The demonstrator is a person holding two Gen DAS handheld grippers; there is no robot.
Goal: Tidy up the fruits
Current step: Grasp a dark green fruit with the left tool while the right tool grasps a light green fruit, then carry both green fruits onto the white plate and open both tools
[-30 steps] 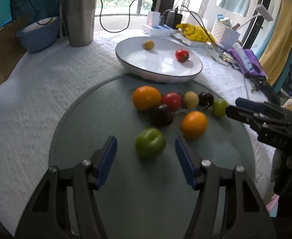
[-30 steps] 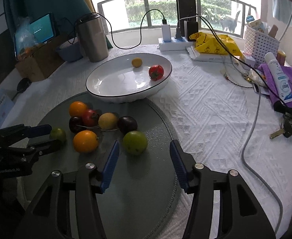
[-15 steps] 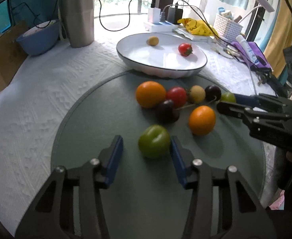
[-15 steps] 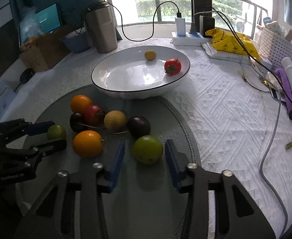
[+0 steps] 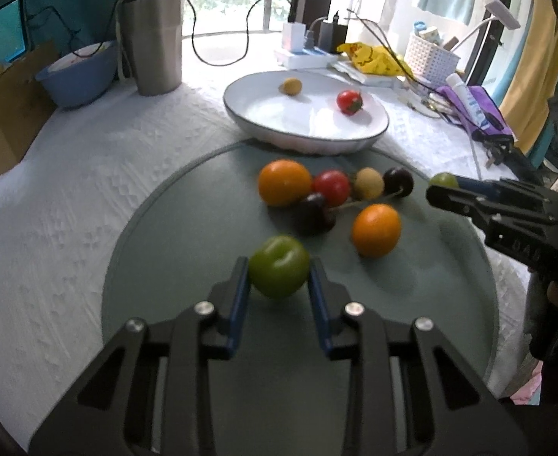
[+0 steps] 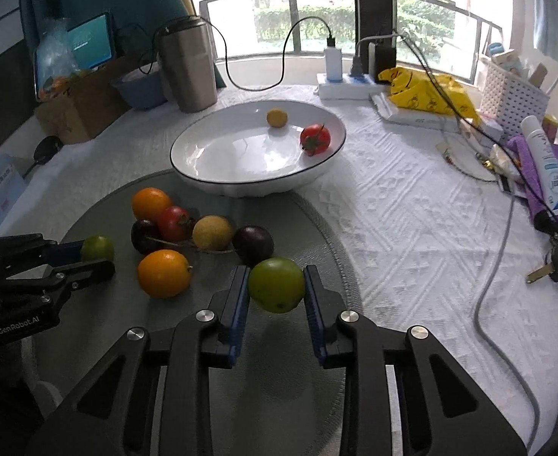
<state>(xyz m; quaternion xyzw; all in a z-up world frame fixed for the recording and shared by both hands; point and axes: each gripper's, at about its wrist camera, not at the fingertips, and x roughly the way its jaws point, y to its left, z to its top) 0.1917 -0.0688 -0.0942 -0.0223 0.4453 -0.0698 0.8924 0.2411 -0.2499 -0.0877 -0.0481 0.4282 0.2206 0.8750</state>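
My left gripper (image 5: 279, 271) is shut on a green fruit (image 5: 279, 271) over the round grey mat (image 5: 187, 250). My right gripper (image 6: 276, 285) is shut on another green fruit (image 6: 276, 285), held just above the mat (image 6: 317, 250). Each gripper also shows in the other view, holding its green fruit (image 5: 443, 180) (image 6: 97, 247). Two oranges (image 5: 284, 181) (image 5: 376, 224), a red tomato (image 5: 331, 187), two dark plums (image 5: 398, 181) and a tan fruit (image 5: 369, 183) lie clustered on the mat. The white bowl (image 6: 218, 159) behind holds a small yellow fruit (image 6: 277, 117) and a red tomato (image 6: 315, 139).
A steel tumbler (image 6: 187, 68), a blue bowl (image 5: 75, 76) and a cardboard box (image 6: 81, 114) stand at the back left. A power strip (image 6: 345, 85), cables, a yellow bag (image 6: 423, 91), a white basket (image 6: 514, 95) and a tube (image 6: 547, 165) on purple cloth lie to the right.
Both grippers have moved forward and closed, each onto its green fruit. The right one has lifted its fruit slightly off the mat.
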